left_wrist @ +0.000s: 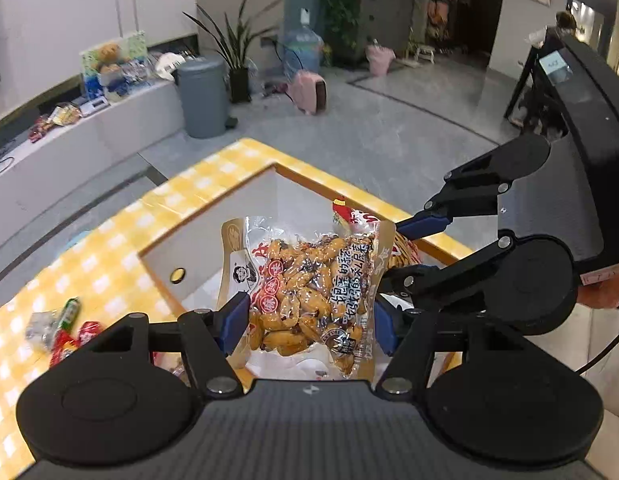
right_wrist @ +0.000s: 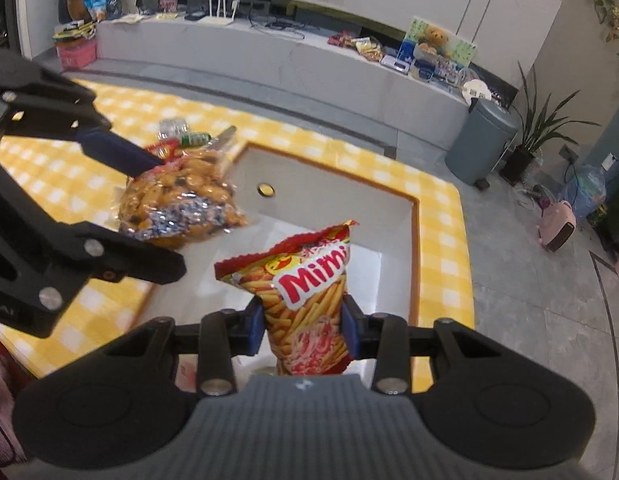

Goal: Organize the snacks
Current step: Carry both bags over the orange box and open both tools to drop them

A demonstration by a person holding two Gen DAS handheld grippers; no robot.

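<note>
Pinching a clear plastic bag of yellow-brown broad beans (left_wrist: 309,292) between its blue pads, the left claw (left_wrist: 309,316) holds the packet above the white rectangular bin (left_wrist: 213,232) sunk into the yellow-and-white checked surface (left_wrist: 109,256). The bag hangs over the bin's near part, its printed face turned toward the camera. The right claw (right_wrist: 305,326) is pressed onto a red and yellow packet of stick-shaped crisps (right_wrist: 305,300), gripping it by the lower half so that the crimped top stands upright, also above the bin's open white interior (right_wrist: 329,184). In the left wrist view the right claw reaches in from the right edge, its packet partly hidden behind the bean bag; the two packets are just beside each other. To the left on the checked cloth lie a few small wrapped snacks, red, green and silvery (left_wrist: 65,328), well apart from the bin. Beyond the surface stand a grey lidded waste bin (left_wrist: 201,96) and a potted plant (left_wrist: 237,48) on the grey floor.
</note>
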